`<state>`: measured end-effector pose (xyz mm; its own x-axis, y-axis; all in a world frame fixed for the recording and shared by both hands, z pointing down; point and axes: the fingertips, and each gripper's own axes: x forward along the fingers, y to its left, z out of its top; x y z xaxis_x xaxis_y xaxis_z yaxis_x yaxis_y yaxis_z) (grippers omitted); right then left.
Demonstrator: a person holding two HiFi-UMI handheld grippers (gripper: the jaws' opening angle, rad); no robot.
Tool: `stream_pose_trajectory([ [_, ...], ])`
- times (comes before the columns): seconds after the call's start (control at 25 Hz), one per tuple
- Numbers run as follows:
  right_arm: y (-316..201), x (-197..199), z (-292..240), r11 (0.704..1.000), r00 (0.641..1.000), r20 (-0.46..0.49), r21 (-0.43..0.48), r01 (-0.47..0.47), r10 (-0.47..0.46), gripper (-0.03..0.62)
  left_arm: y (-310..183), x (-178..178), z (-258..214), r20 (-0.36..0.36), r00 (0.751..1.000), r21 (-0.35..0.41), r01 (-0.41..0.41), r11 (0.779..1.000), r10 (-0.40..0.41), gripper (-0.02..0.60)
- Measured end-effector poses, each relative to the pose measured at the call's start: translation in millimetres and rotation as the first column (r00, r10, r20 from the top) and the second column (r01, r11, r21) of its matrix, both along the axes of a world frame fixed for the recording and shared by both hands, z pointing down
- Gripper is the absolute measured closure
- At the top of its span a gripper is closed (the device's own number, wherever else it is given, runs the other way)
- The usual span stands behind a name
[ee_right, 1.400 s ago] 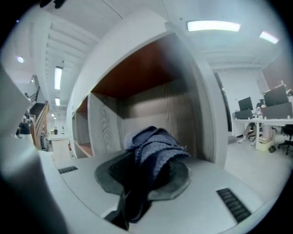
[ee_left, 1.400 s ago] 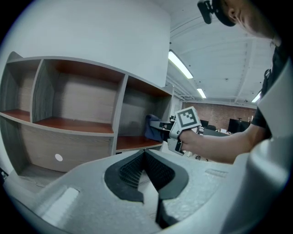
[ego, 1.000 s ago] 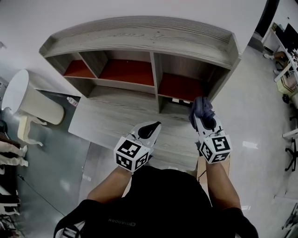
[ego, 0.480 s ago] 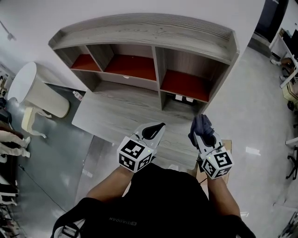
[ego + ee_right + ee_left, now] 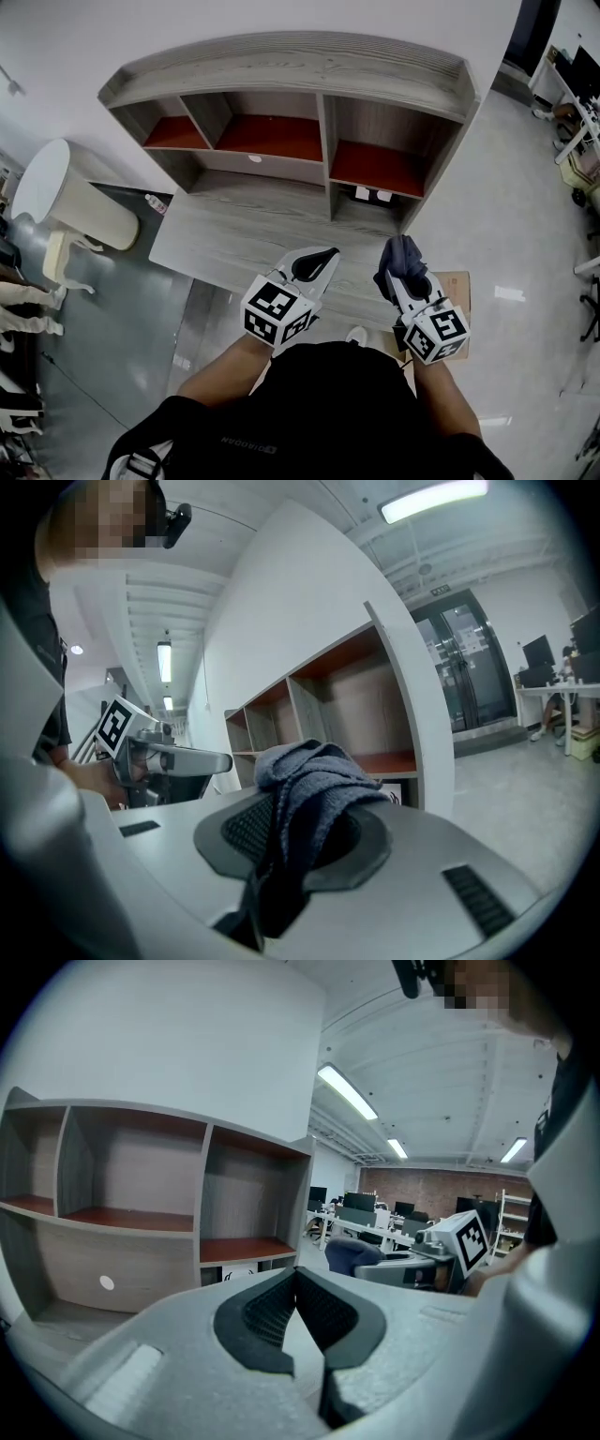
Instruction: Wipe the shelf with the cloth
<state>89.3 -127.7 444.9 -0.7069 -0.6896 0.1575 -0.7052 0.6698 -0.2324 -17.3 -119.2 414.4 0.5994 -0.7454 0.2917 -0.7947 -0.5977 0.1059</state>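
— As the right gripper [image 5: 397,270] hangs over the desk [image 5: 234,234], what fills it?
— Its jaws clamp the grey cloth [image 5: 314,794], short of the shelf [image 5: 281,70]. Left gripper [image 5: 296,1277]: jaws together, empty.

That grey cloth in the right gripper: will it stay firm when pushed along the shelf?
Likely floppy: the cloth bunches in soft folds where the right gripper clamps it. Probably light, since the bunch stands up unsupported. Its knit looks grippy, so it may drag on the shelf.
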Motion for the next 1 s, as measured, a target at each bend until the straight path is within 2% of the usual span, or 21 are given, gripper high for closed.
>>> stream_pose_trajectory([
  [0.52, 69.2, -45.0, 6.8, 0.996, 0.997, 0.001, -0.045, -0.079, 0.079, 0.500, 56.6, -46.7, 7.6, -0.020, 0.997, -0.029, -0.070, 0.997, 0.069, 0.574],
  [1.0, 135.0, -69.6, 14.9, 0.988, 0.989, -0.036, -0.049, -0.148, 0.146, 0.502, 96.4, -69.0, 10.3, -0.030, 0.988, -0.015, -0.153, 0.988, 0.152, 0.574],
])
